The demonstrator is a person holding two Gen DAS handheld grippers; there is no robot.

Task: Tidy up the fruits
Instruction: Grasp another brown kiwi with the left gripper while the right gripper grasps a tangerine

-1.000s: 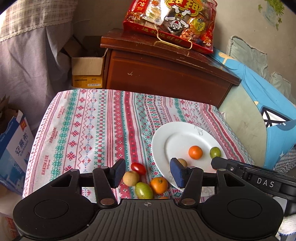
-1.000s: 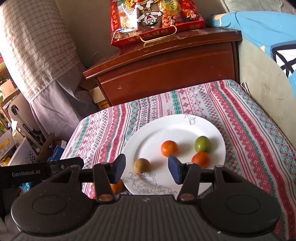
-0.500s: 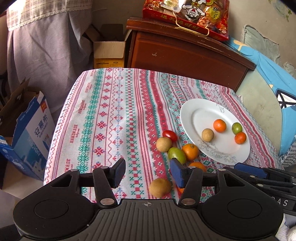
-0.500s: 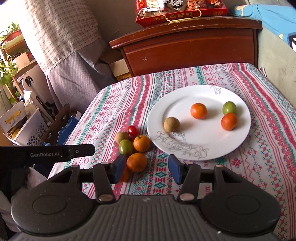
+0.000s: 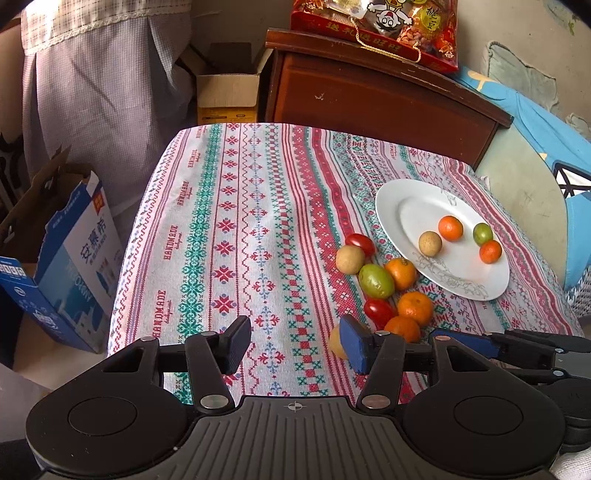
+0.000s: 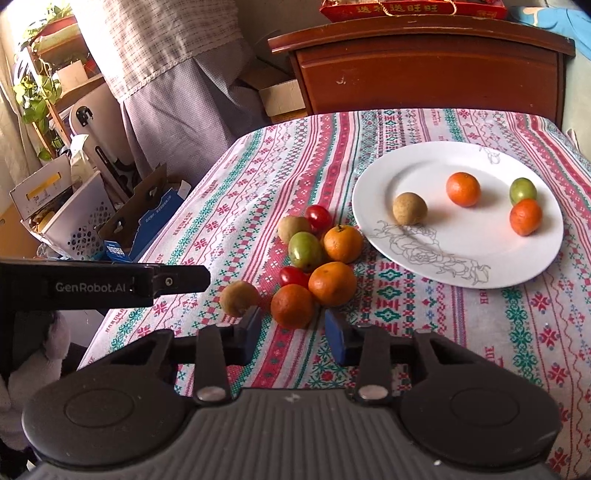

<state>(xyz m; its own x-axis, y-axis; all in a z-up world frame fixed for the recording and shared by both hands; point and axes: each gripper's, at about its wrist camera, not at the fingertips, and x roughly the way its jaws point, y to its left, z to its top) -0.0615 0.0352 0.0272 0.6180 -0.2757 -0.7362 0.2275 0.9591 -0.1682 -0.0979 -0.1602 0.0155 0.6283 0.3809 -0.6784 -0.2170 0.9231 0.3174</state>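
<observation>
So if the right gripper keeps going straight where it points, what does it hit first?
Most likely the nearest orange, just ahead of the right gripper, whose jaws are closing with nothing between them yet. Depth is uncertain.

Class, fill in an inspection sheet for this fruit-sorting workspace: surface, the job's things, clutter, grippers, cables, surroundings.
Surface: table under a striped patterned tablecloth.
Job's things: white plate holding four fruits: two oranges, one green, one brown. Eight loose fruits clustered on the cloth left of the plate.
Clutter: nothing seen on the table besides fruit and plate.
Grippers: left gripper open, nothing between its pads. Right gripper closing just short of the nearest orange; pads not pressing it.
Cables: nothing seen.
Surroundings: wooden cabinet with a red snack bag on top; cardboard boxes and a curtain to the left.
</observation>
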